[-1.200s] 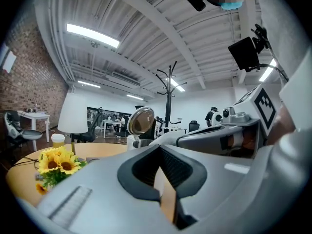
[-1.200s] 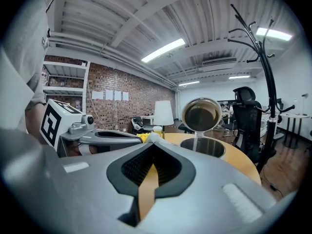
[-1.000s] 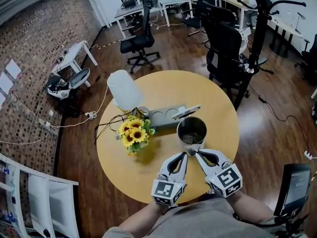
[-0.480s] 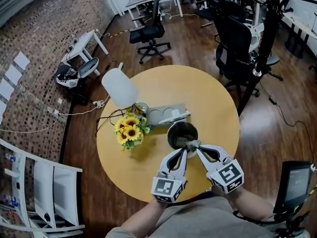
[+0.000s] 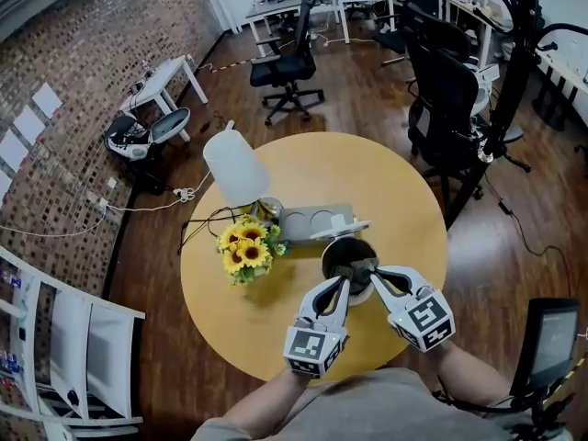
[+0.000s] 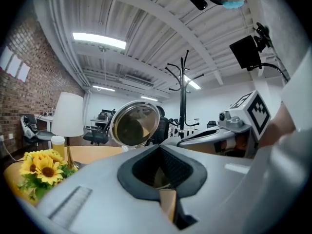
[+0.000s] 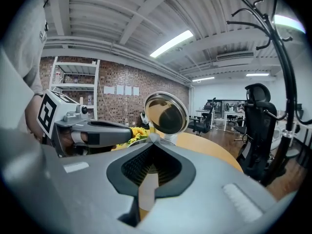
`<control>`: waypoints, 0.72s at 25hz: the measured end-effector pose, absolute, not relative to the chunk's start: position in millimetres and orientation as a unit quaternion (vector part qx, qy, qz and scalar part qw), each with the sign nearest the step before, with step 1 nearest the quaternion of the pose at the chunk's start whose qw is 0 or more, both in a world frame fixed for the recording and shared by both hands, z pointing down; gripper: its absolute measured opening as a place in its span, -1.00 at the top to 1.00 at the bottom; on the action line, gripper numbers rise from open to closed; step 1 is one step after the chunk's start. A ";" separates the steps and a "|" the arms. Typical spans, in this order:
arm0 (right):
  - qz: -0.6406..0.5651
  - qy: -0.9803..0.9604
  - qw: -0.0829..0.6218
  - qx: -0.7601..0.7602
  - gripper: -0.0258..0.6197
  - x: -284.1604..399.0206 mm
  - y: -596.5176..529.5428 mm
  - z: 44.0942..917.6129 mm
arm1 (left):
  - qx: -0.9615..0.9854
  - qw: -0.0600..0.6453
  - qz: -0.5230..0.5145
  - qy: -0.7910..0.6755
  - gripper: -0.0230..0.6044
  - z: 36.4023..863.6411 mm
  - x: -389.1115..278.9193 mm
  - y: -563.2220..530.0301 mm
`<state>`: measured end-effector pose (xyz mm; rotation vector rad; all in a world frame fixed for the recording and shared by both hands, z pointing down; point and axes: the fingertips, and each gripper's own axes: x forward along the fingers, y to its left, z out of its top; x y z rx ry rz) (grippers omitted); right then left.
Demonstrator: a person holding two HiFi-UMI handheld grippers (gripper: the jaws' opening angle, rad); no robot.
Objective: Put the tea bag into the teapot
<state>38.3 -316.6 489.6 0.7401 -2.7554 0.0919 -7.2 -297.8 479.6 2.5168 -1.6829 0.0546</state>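
Yellow wood on the round table (image 5: 276, 329), with the dark teapot (image 5: 329, 252) right of its centre. Well to the left of the teapot and farther back, a white lamp (image 5: 234, 165). Nearer, also left of the teapot, a bunch of sunflowers (image 5: 244, 249). Just behind the teapot, a grey tray (image 5: 308, 217) with two round hollows. At the teapot's back rim, the shiny round lid (image 5: 340, 231), tipped up and open, a mirror-like disc in both gripper views.

Over the near-left edge of the teapot, the left gripper (image 5: 343, 285), jaws narrow, pinched on a thin tan strip. Right above the teapot's open mouth, the tea bag (image 5: 356, 266), a crumpled grey-brown bit gripped from both sides. Over the near-right edge of the teapot, the right gripper (image 5: 372, 277), jaws likewise almost together on a pale strip of the bag. Tips of the two grippers close together, angled towards each other.

Far behind and to the right of the teapot, on the wood floor, a black office chair (image 5: 446, 99) and a black coat stand (image 5: 508, 62).
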 end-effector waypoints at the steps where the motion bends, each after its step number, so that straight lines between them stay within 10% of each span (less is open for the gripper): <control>1: 0.027 -0.955 0.154 0.251 0.90 35.0 -318.6 491.6 | 0.830 0.056 0.017 -0.555 0.92 478.7 -9.6 -298.3; 18: -0.088 -0.909 0.394 0.102 0.90 -7.7 -336.0 521.7 | 0.827 0.064 -0.010 -0.559 0.92 486.5 -37.2 -307.0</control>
